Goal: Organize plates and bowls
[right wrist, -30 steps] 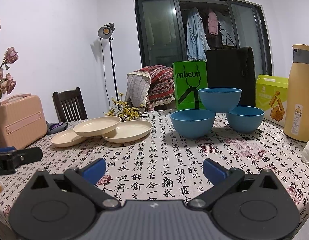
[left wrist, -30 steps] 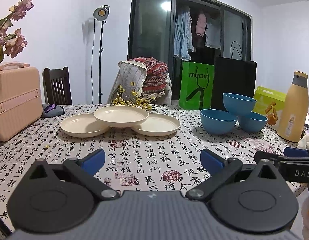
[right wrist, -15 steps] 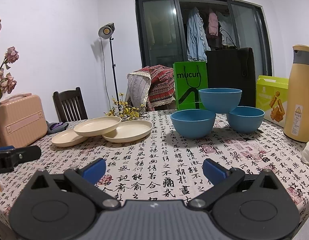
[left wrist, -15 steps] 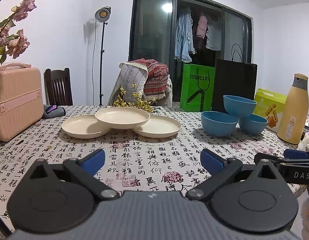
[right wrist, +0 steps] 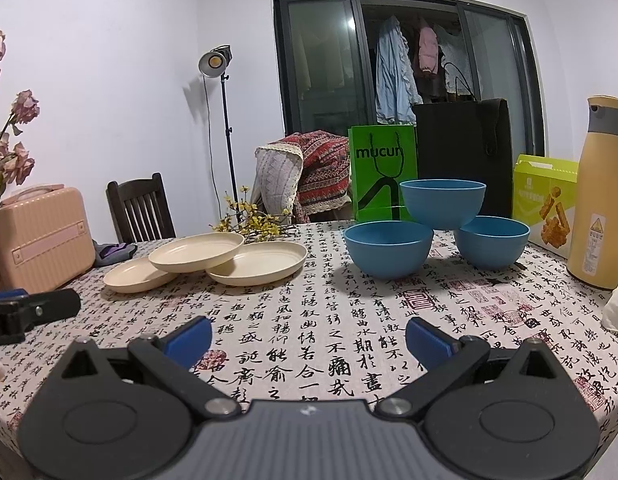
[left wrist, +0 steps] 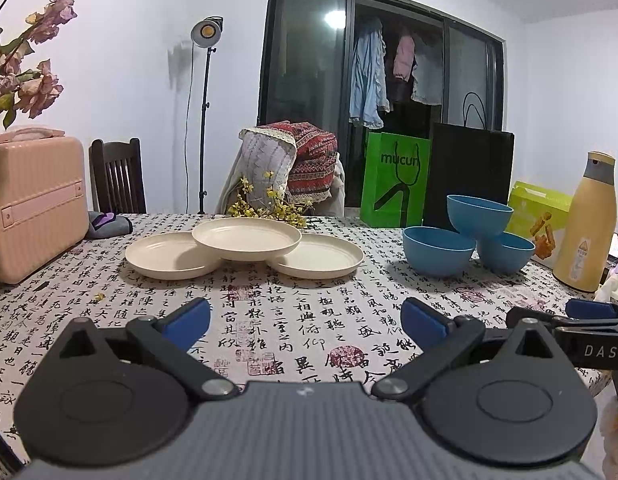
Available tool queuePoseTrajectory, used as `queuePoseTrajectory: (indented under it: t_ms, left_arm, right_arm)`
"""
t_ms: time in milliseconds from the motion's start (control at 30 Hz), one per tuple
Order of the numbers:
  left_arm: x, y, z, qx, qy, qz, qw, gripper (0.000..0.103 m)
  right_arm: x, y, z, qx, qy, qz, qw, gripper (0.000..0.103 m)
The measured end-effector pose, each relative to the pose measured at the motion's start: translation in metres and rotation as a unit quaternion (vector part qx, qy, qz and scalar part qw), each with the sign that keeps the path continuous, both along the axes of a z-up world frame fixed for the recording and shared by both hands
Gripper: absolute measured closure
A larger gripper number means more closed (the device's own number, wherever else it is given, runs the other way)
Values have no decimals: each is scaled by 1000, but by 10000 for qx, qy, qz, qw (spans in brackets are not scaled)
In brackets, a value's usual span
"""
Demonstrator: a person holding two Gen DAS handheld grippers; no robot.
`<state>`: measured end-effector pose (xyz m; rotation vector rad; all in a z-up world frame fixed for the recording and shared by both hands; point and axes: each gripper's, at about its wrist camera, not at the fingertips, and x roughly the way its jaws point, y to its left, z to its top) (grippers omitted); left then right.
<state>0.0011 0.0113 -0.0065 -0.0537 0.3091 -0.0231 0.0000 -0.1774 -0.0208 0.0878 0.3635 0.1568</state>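
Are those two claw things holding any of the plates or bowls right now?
No. The left gripper and right gripper are both open and empty, with the plates and bowls untouched on the table.

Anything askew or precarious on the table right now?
Yes. One blue bowl perches on the rims of two others instead of nesting. One cream plate likewise bridges two plates, tilted. Nothing spilled or broken.
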Motion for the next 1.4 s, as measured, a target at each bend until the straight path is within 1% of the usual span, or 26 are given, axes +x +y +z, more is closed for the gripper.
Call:
queuePoseTrajectory:
  t_ms: [600,933,1200,1400]
  left_arm:
    - [-4,9,-2,-49,-72,-18,10000,0]
    - [4,10,-1,-59,-138,-49,9999,0]
    - [20,16,3,-44,-159,57,9998,0]
    - [36,22,7,-69,-180,87,9998,0]
  right_arm:
    - [-2,9,5,-117,-12,-42,9999,0]
    - [4,14,5,-196,13,2,9998,0]
    - [20,17,7,-213,-28,100,9997,0]
    - [41,23,7,-111,-20,181,9998,0]
